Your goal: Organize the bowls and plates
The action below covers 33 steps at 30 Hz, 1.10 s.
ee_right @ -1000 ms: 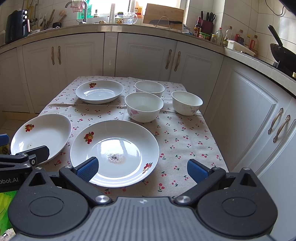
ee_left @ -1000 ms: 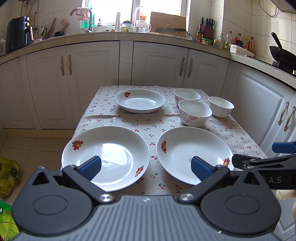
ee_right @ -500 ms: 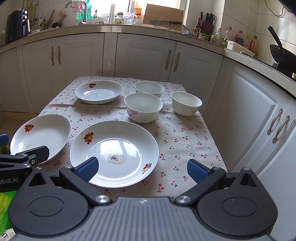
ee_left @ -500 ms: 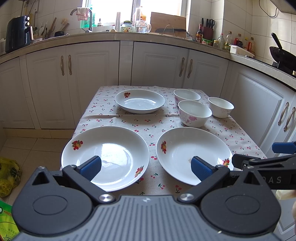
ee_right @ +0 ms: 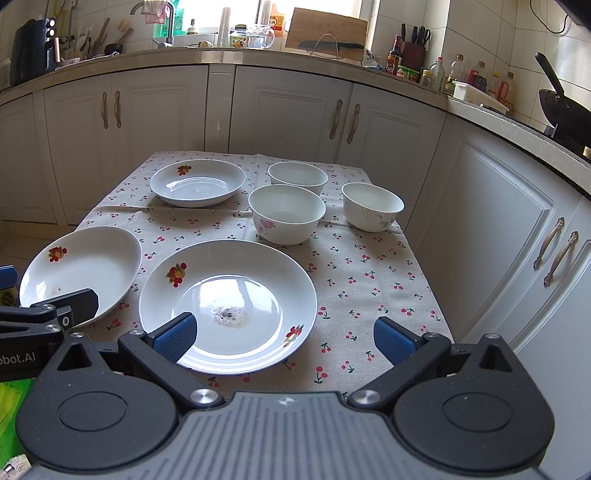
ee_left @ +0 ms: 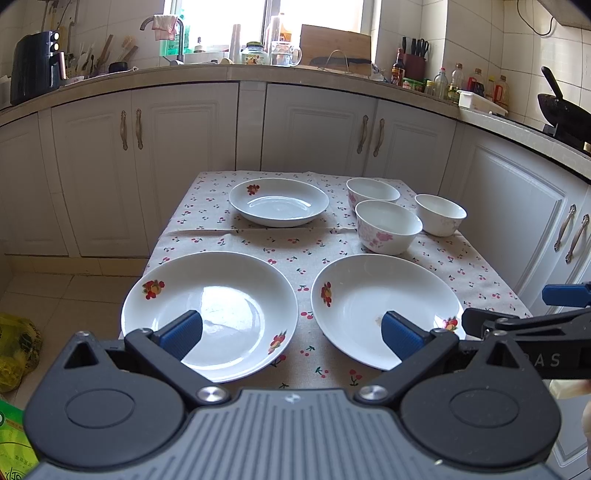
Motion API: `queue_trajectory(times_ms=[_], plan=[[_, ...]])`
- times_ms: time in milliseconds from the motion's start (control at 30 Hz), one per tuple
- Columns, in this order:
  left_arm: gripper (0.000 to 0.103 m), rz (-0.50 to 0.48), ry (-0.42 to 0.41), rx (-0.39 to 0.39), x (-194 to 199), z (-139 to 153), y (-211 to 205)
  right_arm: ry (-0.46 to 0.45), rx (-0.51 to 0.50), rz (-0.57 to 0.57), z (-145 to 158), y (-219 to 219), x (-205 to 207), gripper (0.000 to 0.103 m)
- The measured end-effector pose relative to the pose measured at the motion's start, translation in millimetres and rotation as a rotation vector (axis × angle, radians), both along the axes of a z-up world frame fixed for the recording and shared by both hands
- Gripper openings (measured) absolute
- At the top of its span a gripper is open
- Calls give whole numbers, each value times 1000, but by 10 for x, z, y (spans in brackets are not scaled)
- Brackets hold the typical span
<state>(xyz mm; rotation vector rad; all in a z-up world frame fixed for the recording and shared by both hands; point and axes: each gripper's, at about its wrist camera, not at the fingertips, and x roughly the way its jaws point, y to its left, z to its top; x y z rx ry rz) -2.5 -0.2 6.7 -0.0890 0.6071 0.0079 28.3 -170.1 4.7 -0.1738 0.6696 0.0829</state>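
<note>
Three white plates with fruit prints lie on the cherry-print tablecloth: a near-left plate (ee_left: 210,310), a near-right plate (ee_left: 384,306) and a smaller far plate (ee_left: 279,201). Behind the near-right plate stand three white bowls: a pink-flowered one (ee_left: 388,227), one further back (ee_left: 372,191) and one at the right (ee_left: 440,214). My left gripper (ee_left: 291,334) hovers open above the near edge, between the two near plates. My right gripper (ee_right: 282,338) is open over the near-right plate (ee_right: 229,302), which has a dark speck in its middle. Nothing is held.
White cabinets (ee_left: 184,147) stand close behind and to the right (ee_right: 517,240) of the small table. The worktop holds a sink tap (ee_left: 162,26), bottles (ee_left: 450,79) and a black wok (ee_right: 561,107). Tiled floor with a yellow bag (ee_left: 14,343) lies at the left.
Hardly anything has moved; the right wrist view has crept very slightly, and both grippers stay open in place.
</note>
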Motion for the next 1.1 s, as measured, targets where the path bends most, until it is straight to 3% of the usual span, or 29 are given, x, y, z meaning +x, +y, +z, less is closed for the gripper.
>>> queue_trajectory(times_ms=[400,733,933,1100], plan=[[102,-20,-20,2,33,-15,39,10,0,22,-11,8,71,103],[102,-60,-111,45,95,-69,199,-14,9,132,28,51,286,103],[102,-72,-99,73,147,-164,425,-41,147,277,73,22,460,103],[102,-68,-71,59,188,-288,705,80,202,313,32,177,733,103]])
